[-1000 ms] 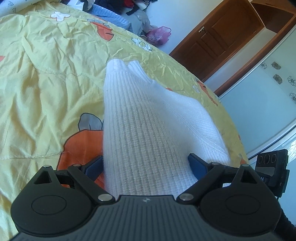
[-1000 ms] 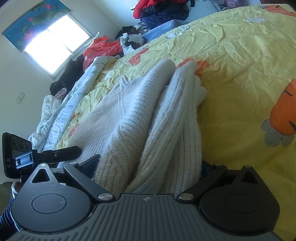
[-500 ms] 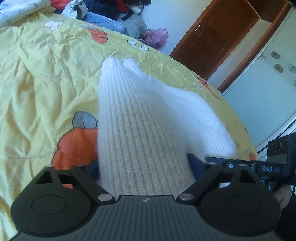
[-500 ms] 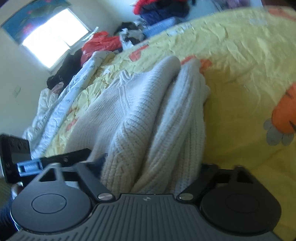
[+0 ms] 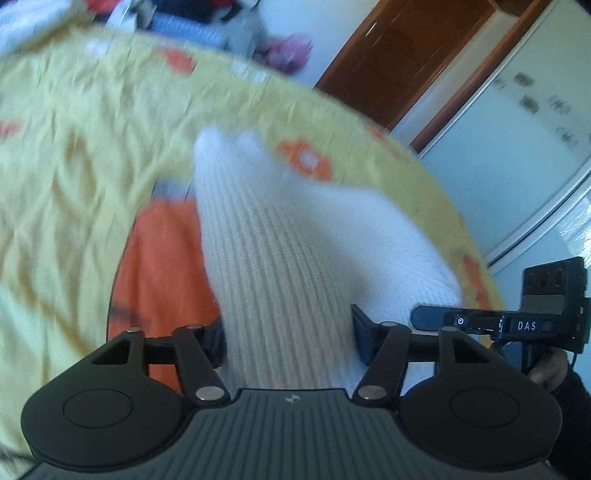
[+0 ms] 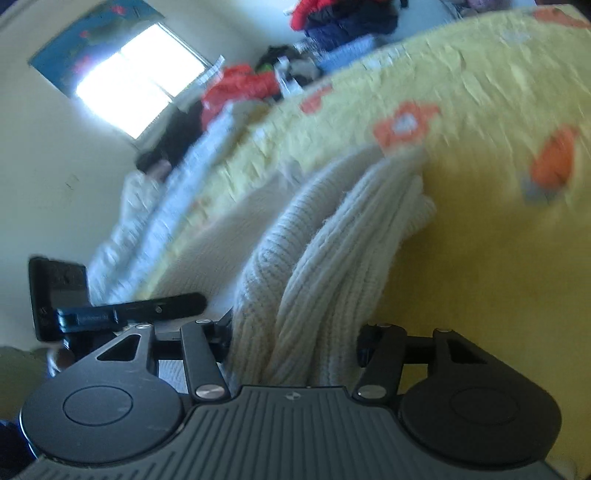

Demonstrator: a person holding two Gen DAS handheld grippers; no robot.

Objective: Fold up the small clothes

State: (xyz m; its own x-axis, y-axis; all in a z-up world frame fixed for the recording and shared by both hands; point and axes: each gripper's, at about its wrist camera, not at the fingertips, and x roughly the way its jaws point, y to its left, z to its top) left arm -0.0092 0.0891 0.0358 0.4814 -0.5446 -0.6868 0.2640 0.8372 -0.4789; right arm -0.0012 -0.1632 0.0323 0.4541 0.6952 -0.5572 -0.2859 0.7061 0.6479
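Observation:
A small white ribbed knit sweater (image 5: 280, 254) lies bunched on a yellow bedspread (image 5: 74, 147) with orange cartoon prints. My left gripper (image 5: 288, 343) is shut on a thick fold of its near edge. In the right wrist view the same sweater (image 6: 332, 251) runs away from me in two rolled folds, and my right gripper (image 6: 295, 347) is shut on them. The other gripper shows at the right edge of the left wrist view (image 5: 517, 325) and at the left edge of the right wrist view (image 6: 110, 310). Both views are motion-blurred.
A heap of red, dark and blue clothes (image 6: 332, 22) lies beyond the far edge of the bed. A white printed quilt (image 6: 155, 206) runs along the bed's left side under a bright window (image 6: 133, 85). A brown wooden door (image 5: 399, 59) stands behind the bed.
Both grippers have closed tighter on the sweater and swung with it. The sweater has slid across the bedspread and the two grippers have come closer together.

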